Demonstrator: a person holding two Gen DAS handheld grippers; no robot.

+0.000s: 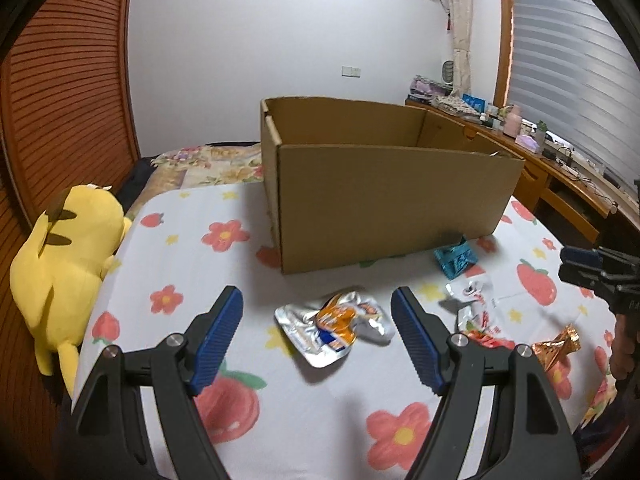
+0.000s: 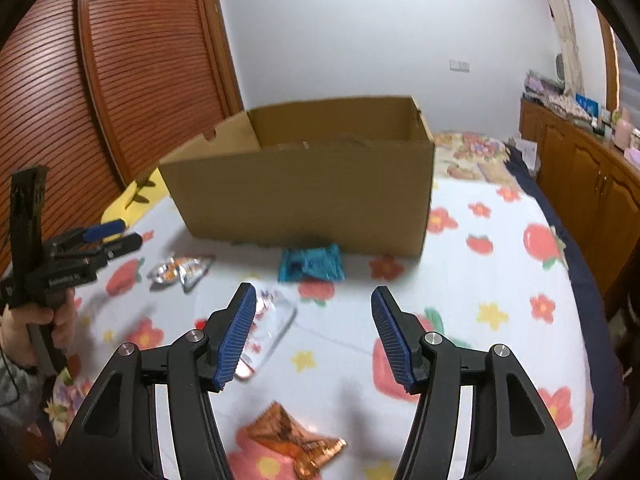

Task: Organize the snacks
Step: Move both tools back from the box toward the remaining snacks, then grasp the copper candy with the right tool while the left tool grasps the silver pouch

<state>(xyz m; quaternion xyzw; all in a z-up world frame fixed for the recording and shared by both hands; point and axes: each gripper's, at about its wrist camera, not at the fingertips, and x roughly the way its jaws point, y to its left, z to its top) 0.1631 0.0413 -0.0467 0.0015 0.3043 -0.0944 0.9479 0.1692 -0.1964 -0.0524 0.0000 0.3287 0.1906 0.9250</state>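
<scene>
While both grippers gape empty, snack packets lie loose before cardboard box.

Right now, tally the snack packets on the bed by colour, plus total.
Silver and orange packet: 1
Teal packet: 1
White and red packet: 1
Copper-orange packet: 1
Total: 4 packets, all lying on the floral sheet in front of the cardboard box; none seen inside the box from these views.
</scene>
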